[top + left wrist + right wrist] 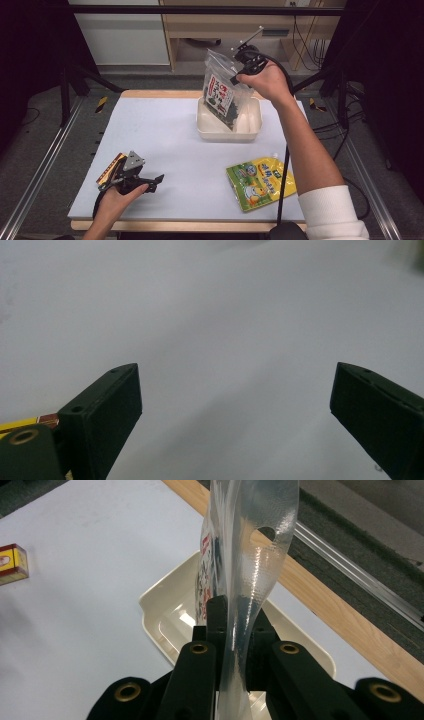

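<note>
A clear plastic bag (223, 90) with a red-and-white label and dark contents hangs over the cream tray (251, 131), its lower end down inside it. My right gripper (239, 71) is shut on the bag's top edge; in the right gripper view the clear film (250, 555) is pinched between the black jaws, above the tray (160, 605). My left gripper (156, 182) rests on the white mat at the front left, open, with nothing between its fingers (107, 410).
A yellow-green pouch (260, 182) lies flat on the mat at the front right. A yellow-and-red box (111, 169) lies beside the left gripper, also seen as the small box (12, 562). The wooden table edge (320, 595) runs behind the tray.
</note>
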